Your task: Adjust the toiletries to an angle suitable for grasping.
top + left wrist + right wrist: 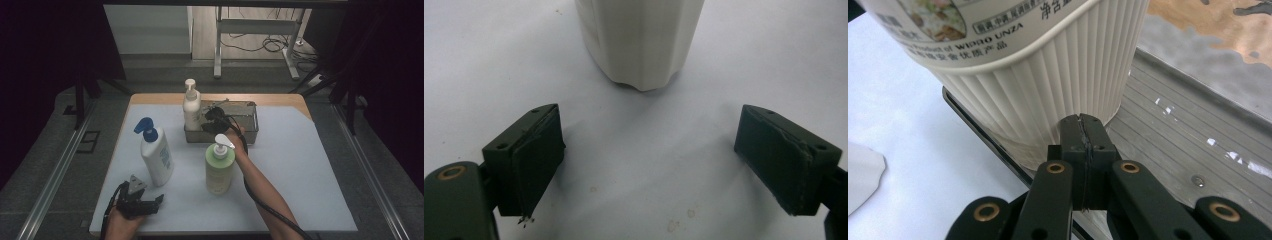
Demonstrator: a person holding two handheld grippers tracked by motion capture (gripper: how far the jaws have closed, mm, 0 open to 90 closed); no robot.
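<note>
Right gripper [1083, 131], jaws pressed together empty against the ribbed base of the cream pump bottle [191, 107] standing in the metal tray [250, 134], may tip it if I push.

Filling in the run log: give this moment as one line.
left claw: open, empty, near blue-pump bottle | right claw: shut, empty, beside cream bottle in tray

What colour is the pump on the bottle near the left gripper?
Blue. The pump tops a white bottle; the high view shows it best.
</note>
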